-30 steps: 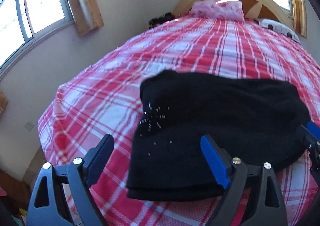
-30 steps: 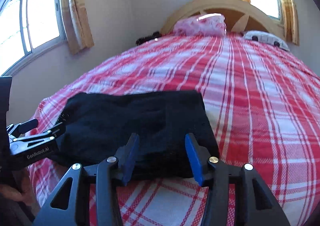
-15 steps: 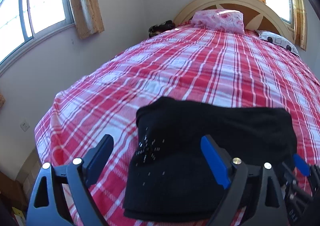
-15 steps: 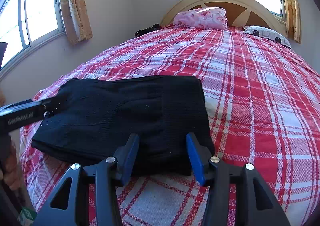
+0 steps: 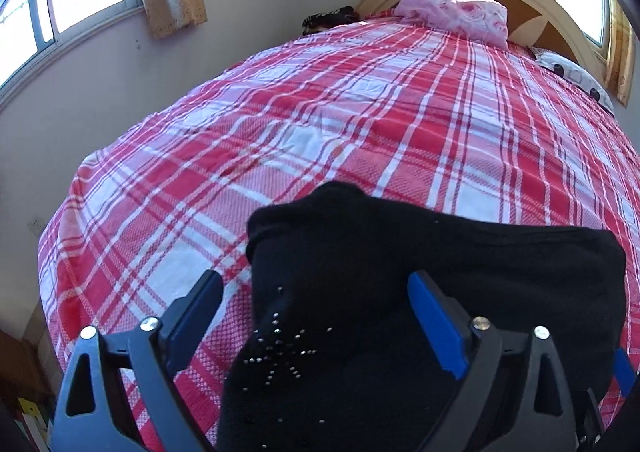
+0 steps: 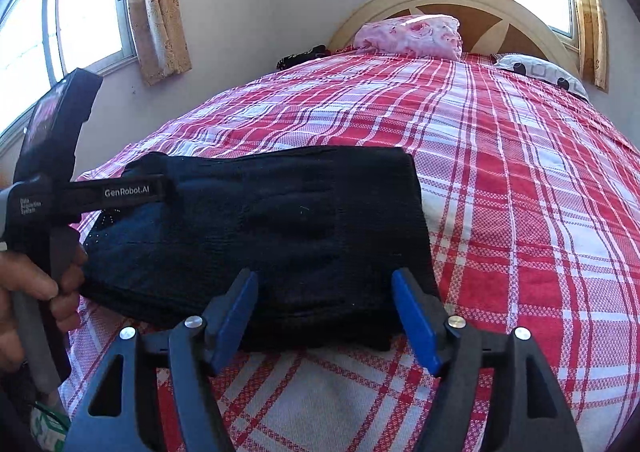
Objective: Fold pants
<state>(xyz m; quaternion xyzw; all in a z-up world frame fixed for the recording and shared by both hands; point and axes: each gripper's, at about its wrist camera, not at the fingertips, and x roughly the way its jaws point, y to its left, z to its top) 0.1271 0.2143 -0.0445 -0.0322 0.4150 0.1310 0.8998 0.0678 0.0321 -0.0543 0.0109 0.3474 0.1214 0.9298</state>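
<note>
Right gripper [image 6: 326, 316]: fingers [image 6: 236, 312] opening, nothing pinched; the near edge of the folded black pants [image 6: 280, 228] sits just past the tips, in line with the gap. Judgement: this is the let-go after a fold. Best done by spreading fully before backing off, so the pads don't drag the top layer and undo the stack.

Left gripper [image 5: 316, 320]: fingers [image 5: 434, 322] also opening, already wide. The studded end of the pants lies between and below them in the left wrist view, with no pad pressing on cloth that I can see. In the right wrist view this gripper hangs over the bundle's left end, held by a hand [image 6: 28, 292] at the frame edge.

Pants: compact rectangular bundle, several layers thick at the near edge, lying flat on the plaid bed [image 6: 520, 180] near its foot-end left corner. Edges look fairly square.

Further out: pink pillow [image 6: 412, 34] and patterned pillow [image 6: 540, 70] at the headboard, well apart from the work.

Judgement: task near done; perhaps a light pat to flatten.
</note>
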